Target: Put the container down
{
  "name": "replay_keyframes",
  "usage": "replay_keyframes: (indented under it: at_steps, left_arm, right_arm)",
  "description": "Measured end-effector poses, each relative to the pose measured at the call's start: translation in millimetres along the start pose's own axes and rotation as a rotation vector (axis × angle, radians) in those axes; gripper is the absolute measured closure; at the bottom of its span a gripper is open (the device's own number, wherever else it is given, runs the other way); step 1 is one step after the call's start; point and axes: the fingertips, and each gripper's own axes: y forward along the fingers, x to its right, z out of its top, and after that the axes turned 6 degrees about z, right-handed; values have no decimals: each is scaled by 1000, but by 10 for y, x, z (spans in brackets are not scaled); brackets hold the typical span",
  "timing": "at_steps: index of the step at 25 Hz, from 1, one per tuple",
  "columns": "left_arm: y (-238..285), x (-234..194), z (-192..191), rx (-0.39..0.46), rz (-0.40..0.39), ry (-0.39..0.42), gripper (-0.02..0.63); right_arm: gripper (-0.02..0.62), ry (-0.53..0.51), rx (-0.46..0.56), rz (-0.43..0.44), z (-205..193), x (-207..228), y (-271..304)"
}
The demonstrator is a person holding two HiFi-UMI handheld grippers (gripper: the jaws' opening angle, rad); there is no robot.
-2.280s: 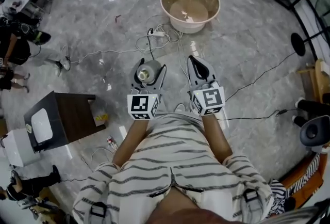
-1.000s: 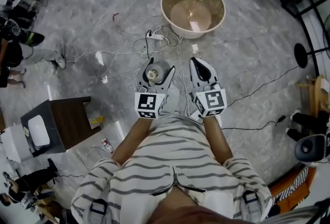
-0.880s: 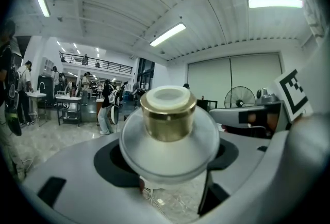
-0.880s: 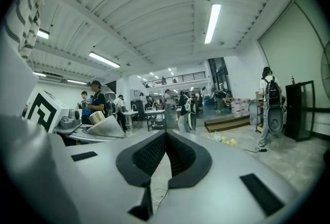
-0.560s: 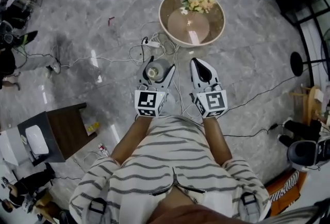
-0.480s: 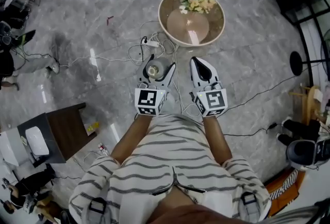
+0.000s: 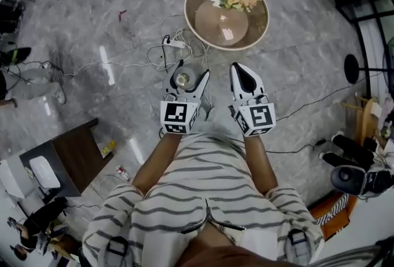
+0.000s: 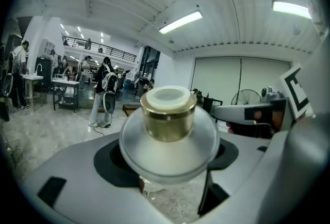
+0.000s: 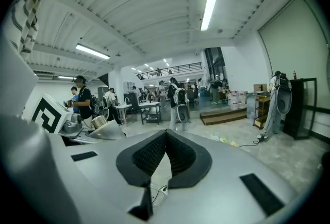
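At the left, the left gripper (image 7: 190,77) has its jaws wide apart but clamped on the container (image 8: 168,138), a round frosted body with a gold cap (image 8: 168,115), held upright above the floor (image 7: 111,26). It looks like glass: probably stiff, smooth, a little slippery and breakable, so I think the grip should stay on the wide body, not the cap, and it should be set down gently. At the right, the right gripper (image 9: 165,139) has its jaws together with nothing between them.
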Motion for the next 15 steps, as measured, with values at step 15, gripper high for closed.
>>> replay_keyframes:
  at_steps: [15]
  left_arm:
    - [923, -367, -109, -37, 97, -27, 276]
  right_arm:
    - [586, 28, -34, 64, -143, 693, 870]
